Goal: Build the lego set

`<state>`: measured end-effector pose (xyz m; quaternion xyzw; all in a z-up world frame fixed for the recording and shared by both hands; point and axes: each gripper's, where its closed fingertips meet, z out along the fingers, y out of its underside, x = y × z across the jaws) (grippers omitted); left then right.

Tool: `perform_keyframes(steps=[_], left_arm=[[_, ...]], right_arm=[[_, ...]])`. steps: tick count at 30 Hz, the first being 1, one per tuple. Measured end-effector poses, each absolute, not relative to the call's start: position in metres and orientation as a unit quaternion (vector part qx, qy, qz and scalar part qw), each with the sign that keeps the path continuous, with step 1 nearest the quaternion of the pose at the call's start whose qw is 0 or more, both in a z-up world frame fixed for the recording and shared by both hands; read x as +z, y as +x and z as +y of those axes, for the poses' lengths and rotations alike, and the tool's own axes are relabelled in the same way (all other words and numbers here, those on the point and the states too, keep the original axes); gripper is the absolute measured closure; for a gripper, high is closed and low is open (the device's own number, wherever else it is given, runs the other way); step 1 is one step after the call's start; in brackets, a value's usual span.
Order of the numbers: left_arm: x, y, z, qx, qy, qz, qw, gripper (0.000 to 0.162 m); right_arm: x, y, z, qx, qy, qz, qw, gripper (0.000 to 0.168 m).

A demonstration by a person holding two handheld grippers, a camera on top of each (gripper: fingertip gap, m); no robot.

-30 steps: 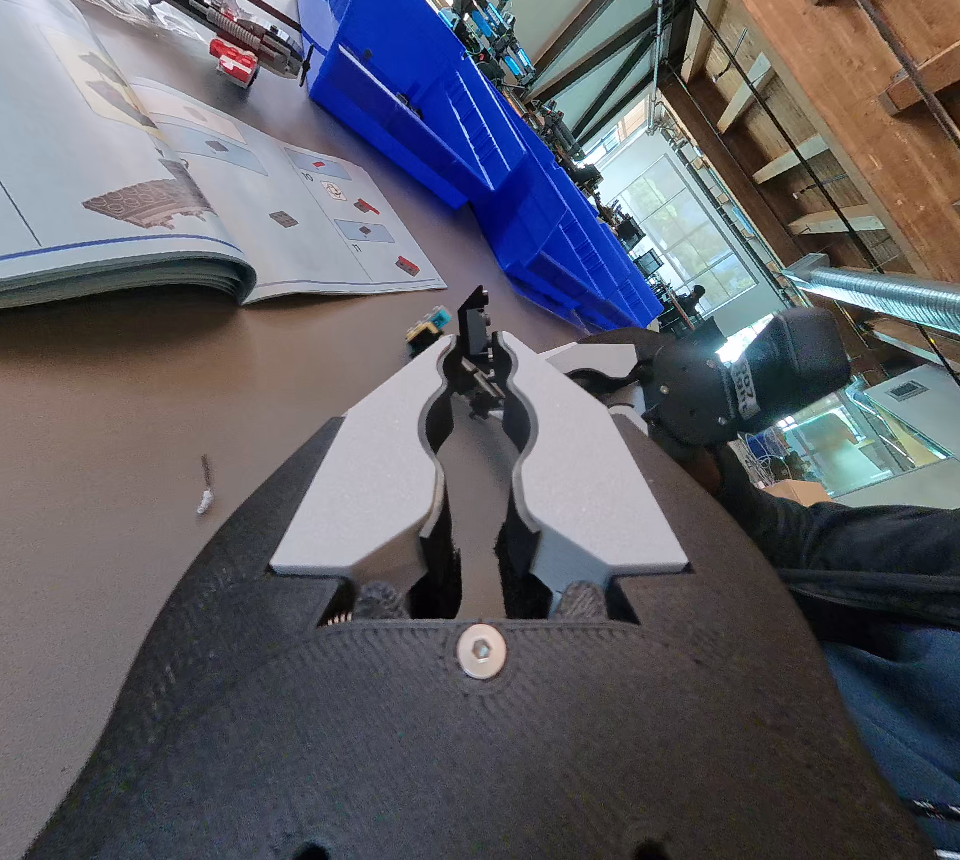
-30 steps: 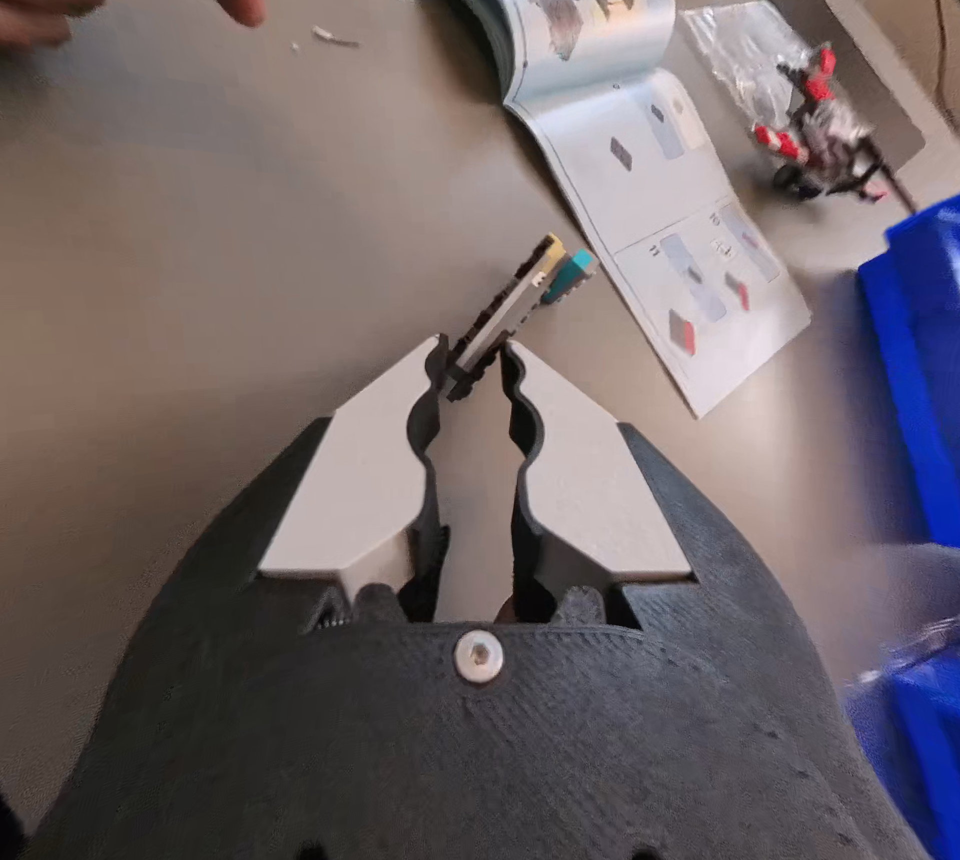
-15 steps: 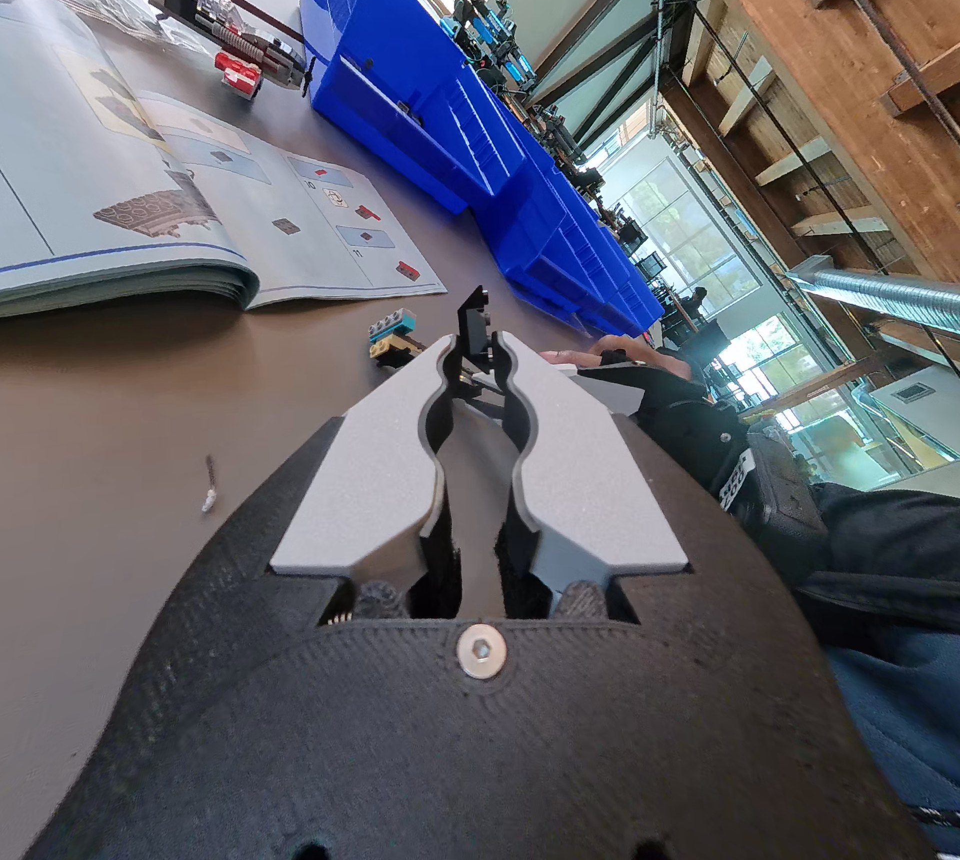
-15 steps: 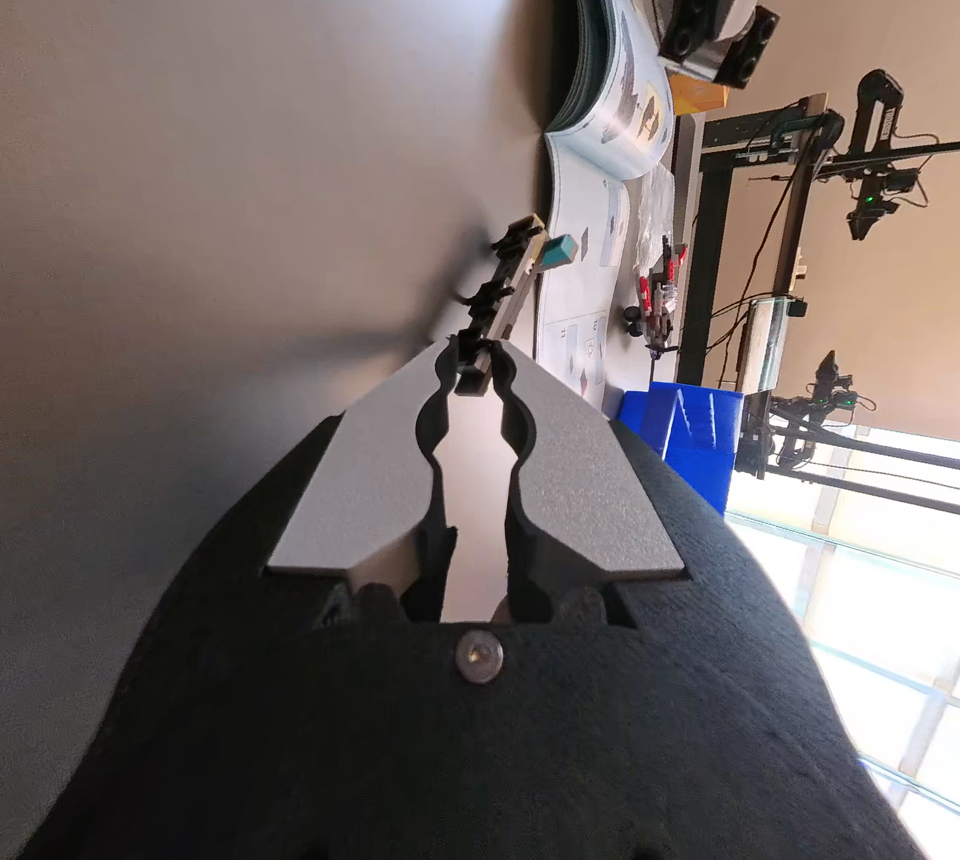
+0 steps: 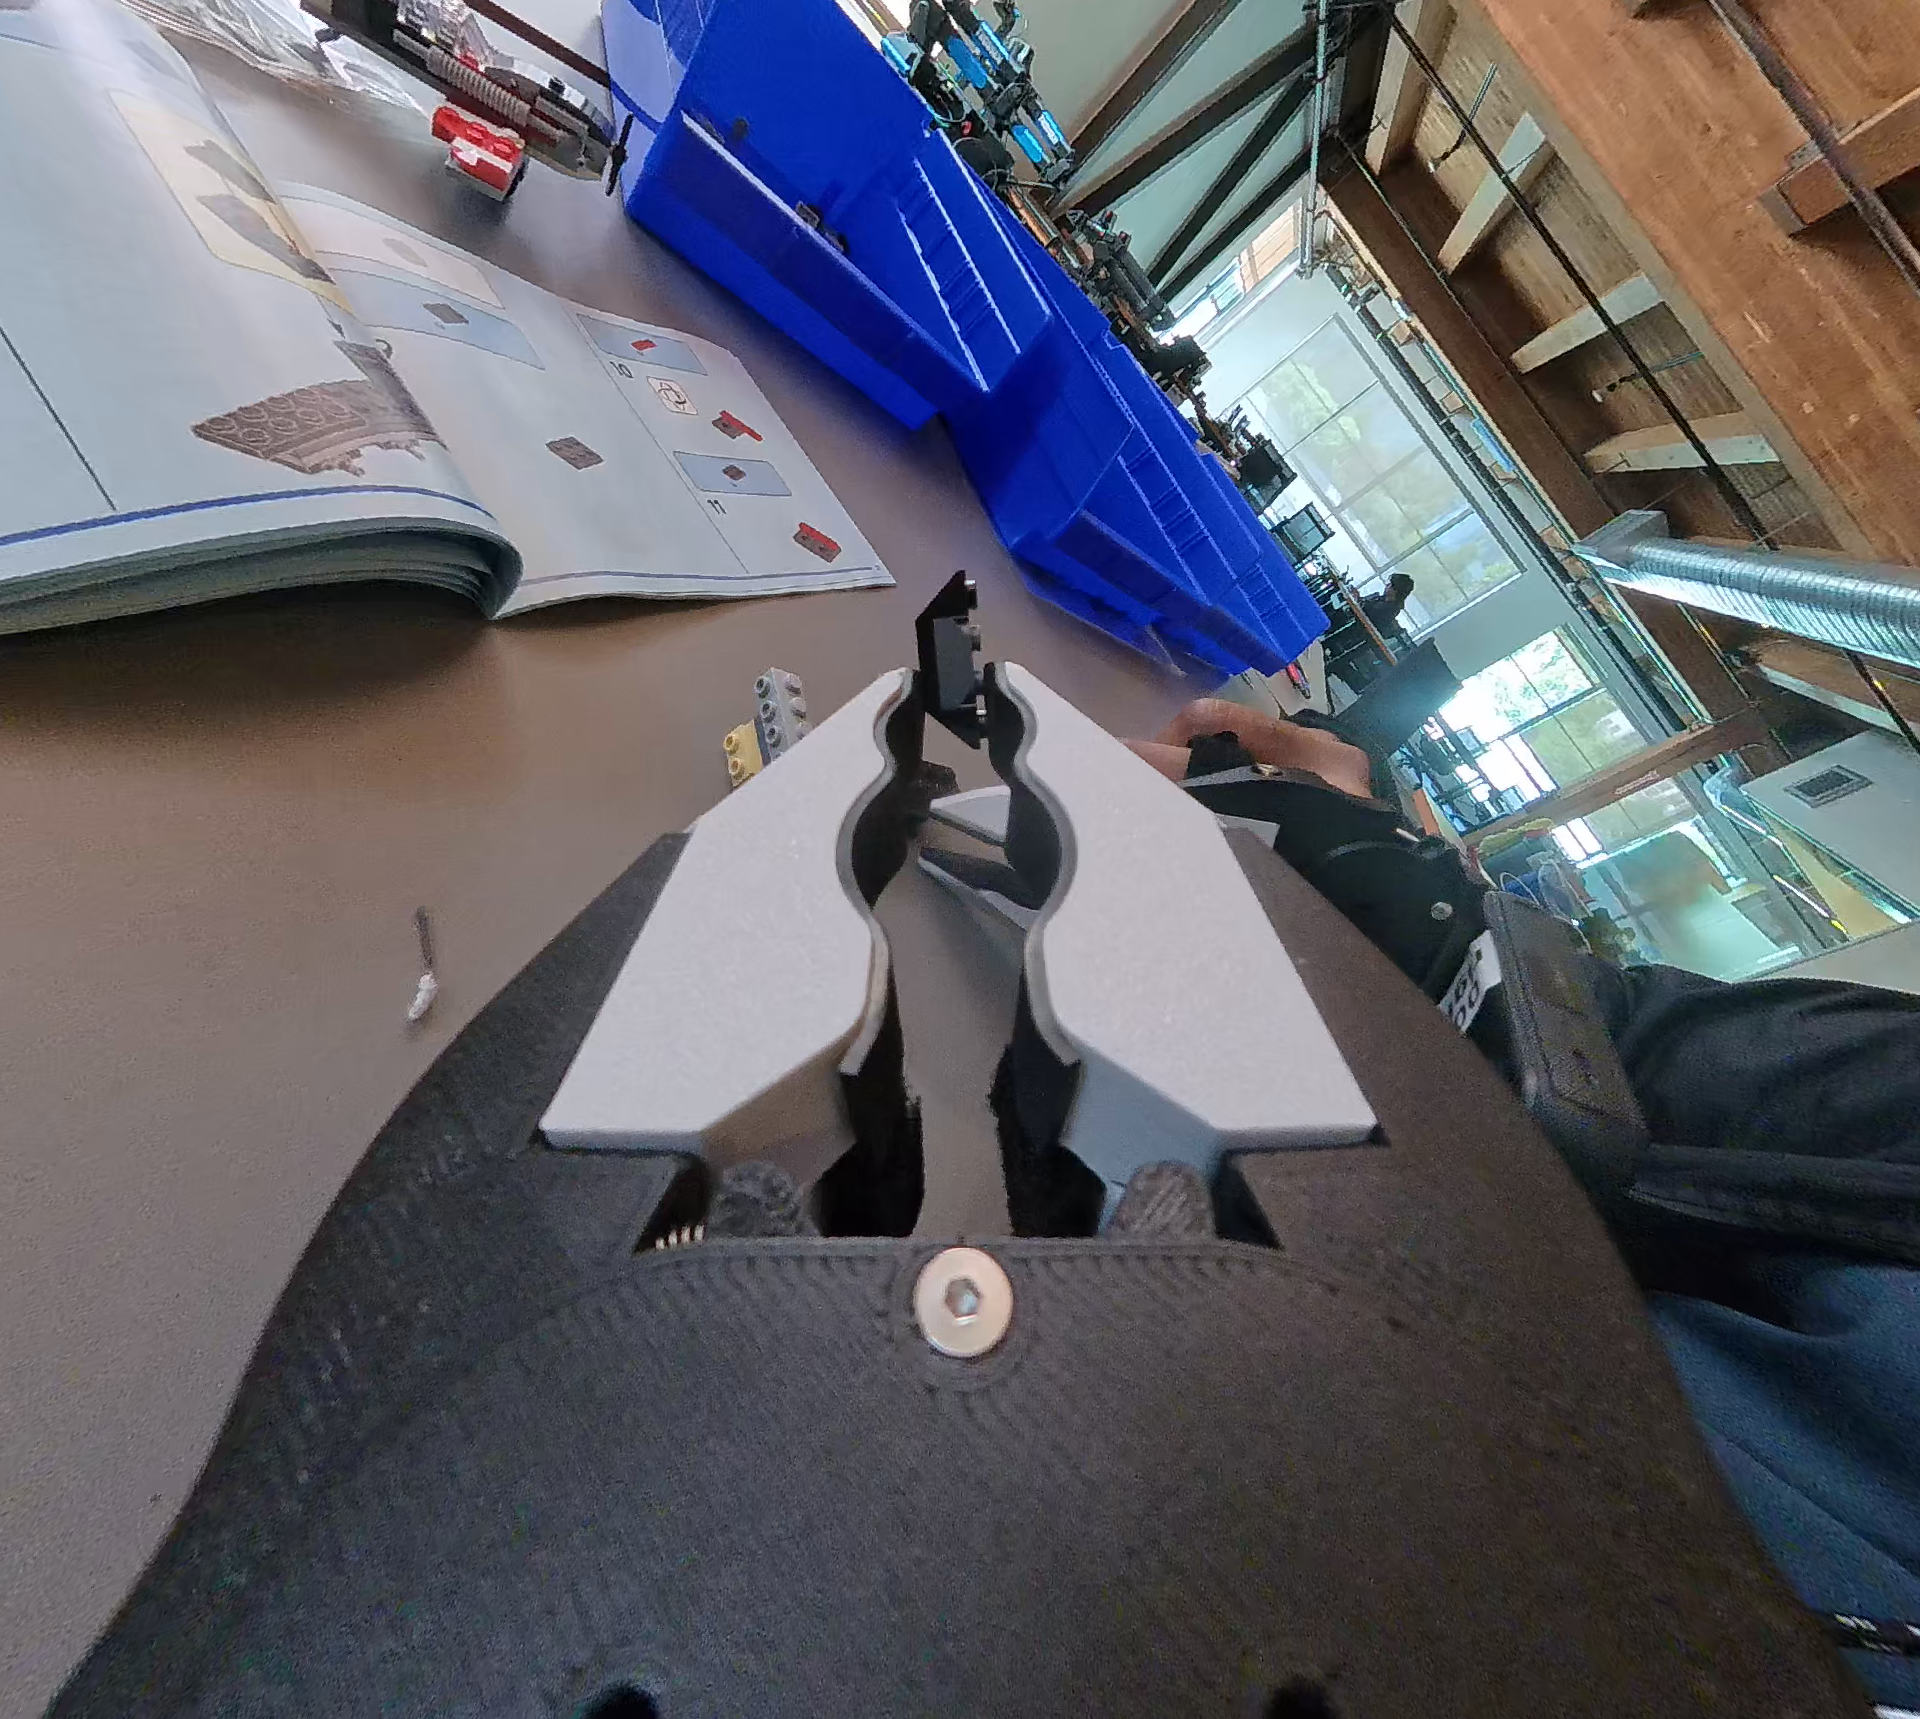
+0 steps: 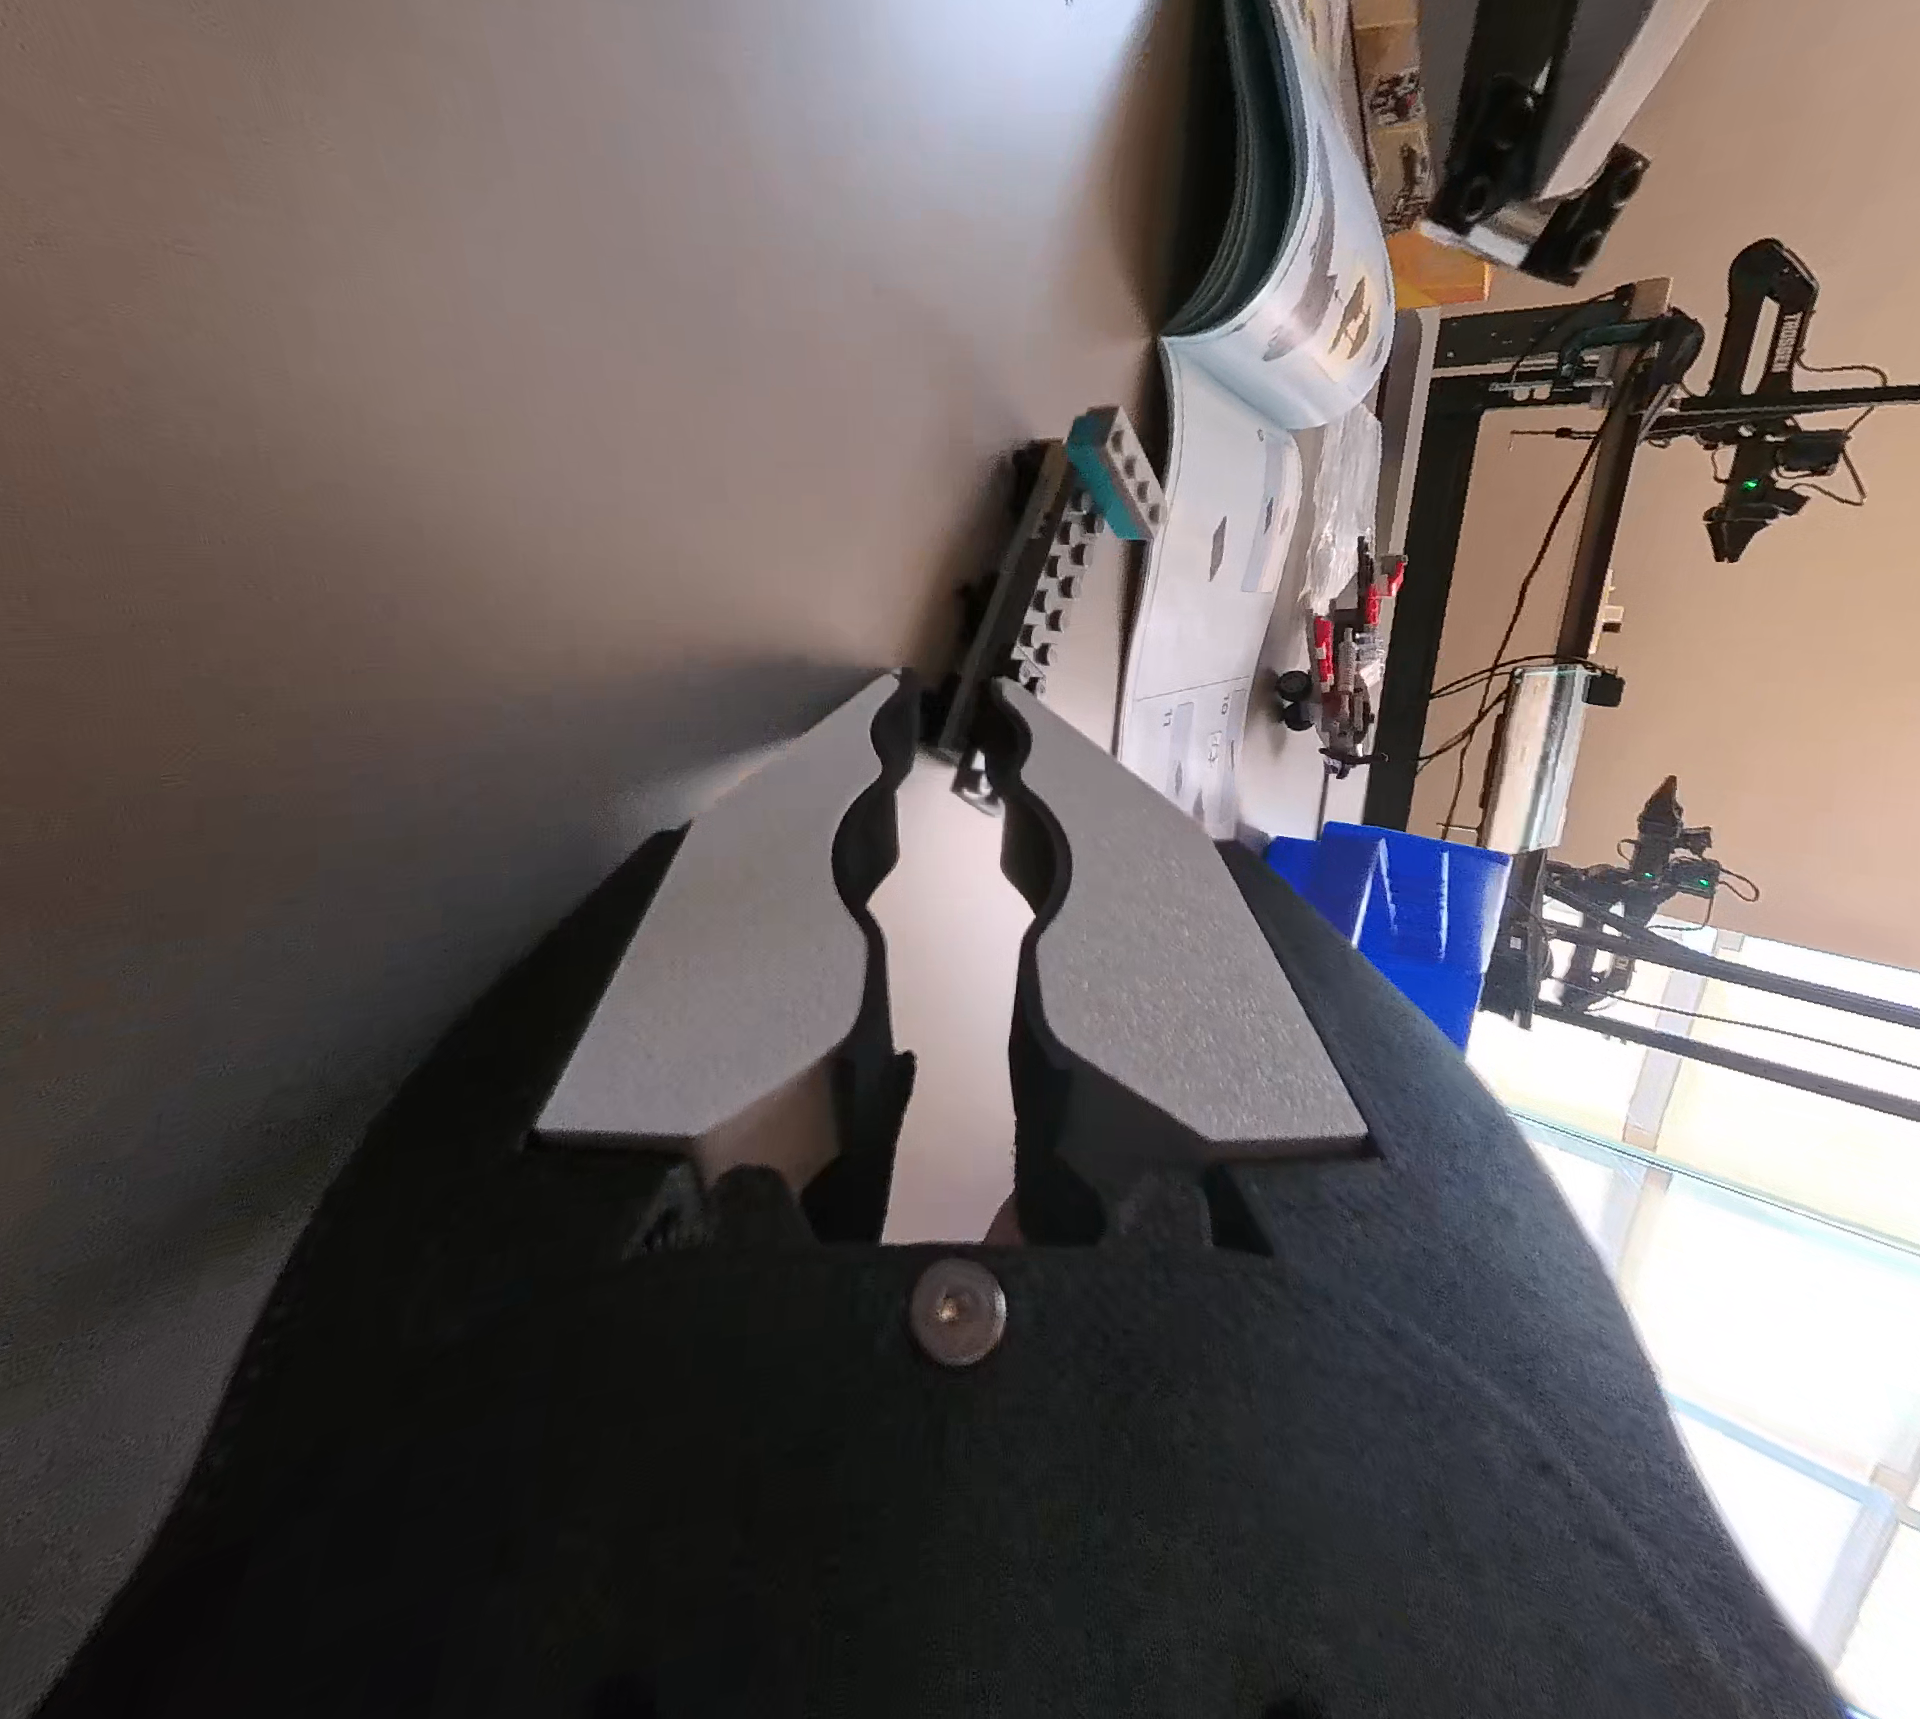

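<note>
Left gripper (image 5: 948, 695) clamped narrow on a small black piece (image 5: 948, 656), held just above the brown table (image 5: 260, 786). Right gripper (image 6: 951, 713) pinched on the near end of a long grey strip of bricks (image 6: 1023, 599), teal brick (image 6: 1117, 474) at its far end, strip low against the table. Open instruction booklet (image 5: 312, 381) lying beyond, blue bins (image 5: 831, 194) behind it, red-and-grey model (image 5: 478, 131) beside the bins.

Robotics lab or workshop: row of blue storage bins (image 5: 831, 215) on desk (image 5: 260, 786), robot arms (image 6: 1756, 381) on metal frames, exposed timber ceiling (image 5: 1662, 111), ventilation duct (image 5: 1756, 589), large windows (image 5: 1382, 464).
</note>
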<state>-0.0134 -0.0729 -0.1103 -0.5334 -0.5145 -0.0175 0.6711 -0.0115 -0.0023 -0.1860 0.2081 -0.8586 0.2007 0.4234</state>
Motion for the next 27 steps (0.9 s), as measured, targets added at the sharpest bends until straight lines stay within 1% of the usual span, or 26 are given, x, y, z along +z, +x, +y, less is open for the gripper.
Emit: perform_keyframes(steps=[3,8,10,12,13,16,20,22,25,27], left_arm=[[-0.111,-0.013,-0.075,-0.018,-0.532,-0.517,0.67,0.151],[-0.116,-0.014,-0.075,-0.027,-0.531,-0.526,0.663,0.151],[-0.119,-0.014,-0.073,-0.034,-0.532,-0.531,0.658,0.151],[-0.122,-0.013,-0.069,-0.041,-0.537,-0.533,0.653,0.151],[-0.123,-0.012,-0.067,-0.045,-0.539,-0.532,0.651,0.151],[-0.125,-0.011,-0.061,-0.056,-0.542,-0.533,0.647,0.151],[-0.127,-0.008,-0.051,-0.081,-0.548,-0.527,0.644,0.151],[-0.128,-0.005,-0.046,-0.093,-0.553,-0.522,0.643,0.151],[-0.129,-0.001,-0.039,-0.115,-0.558,-0.512,0.643,0.151],[-0.128,0.0,-0.036,-0.126,-0.557,-0.506,0.646,0.151]], right_arm=[[-0.181,-0.007,-0.004,0.241,0.178,-0.868,0.395,0.151],[-0.165,-0.009,-0.009,0.363,0.068,-0.89,0.269,0.138],[-0.158,-0.02,-0.01,0.392,0.035,-0.888,0.238,0.136],[-0.152,-0.026,-0.014,0.41,0.024,-0.886,0.214,0.13],[-0.145,-0.024,-0.019,0.429,0.031,-0.879,0.205,0.13],[-0.128,-0.012,-0.037,0.477,0.078,-0.852,0.201,0.127],[-0.121,-0.006,-0.054,0.504,0.122,-0.827,0.218,0.115],[-0.124,-0.004,-0.057,0.505,0.138,-0.822,0.223,0.115],[-0.132,-0.008,-0.057,0.485,0.147,-0.828,0.242,0.12],[-0.134,-0.007,-0.056,0.484,0.149,-0.827,0.244,0.132]])
